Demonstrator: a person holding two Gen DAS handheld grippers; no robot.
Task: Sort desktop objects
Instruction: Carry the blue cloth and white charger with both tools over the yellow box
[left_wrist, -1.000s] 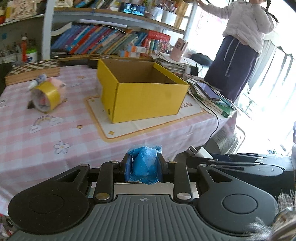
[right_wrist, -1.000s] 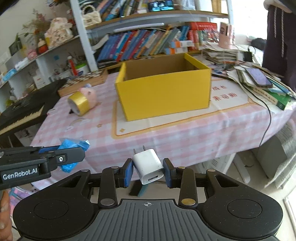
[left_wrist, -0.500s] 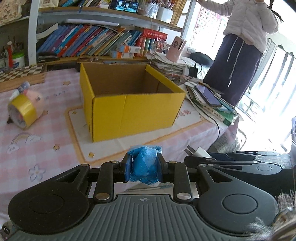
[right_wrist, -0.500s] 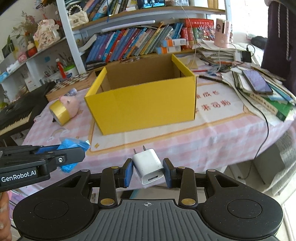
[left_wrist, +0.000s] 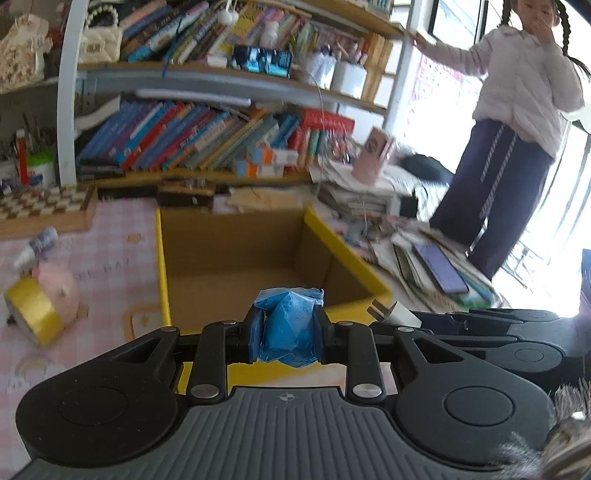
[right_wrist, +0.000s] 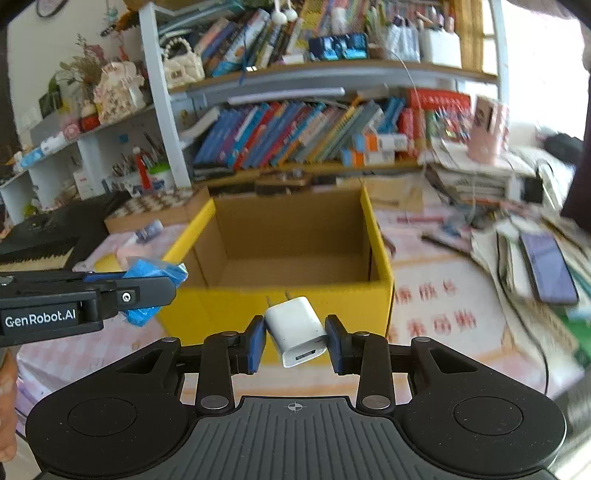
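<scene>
on the pink checked tablecloth (right_wrist: 461, 236) below crowded bookshelves (right_wrist: 295, 125) sits an open yellow box (right_wrist: 295, 266). left gripper (left_wrist: 288, 325) pinches a crumpled blue packet (left_wrist: 286, 325) near its front wall; right gripper (right_wrist: 295, 341) clamps a white charger (right_wrist: 297, 330) there.

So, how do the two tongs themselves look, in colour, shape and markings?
Both tongs, left and right, are matte black plastic with blue fingertip pads, silver pivot screws, round side discs and a ribbed grey centre plate. The left one carries white "GenRobot.AI" lettering.
</scene>
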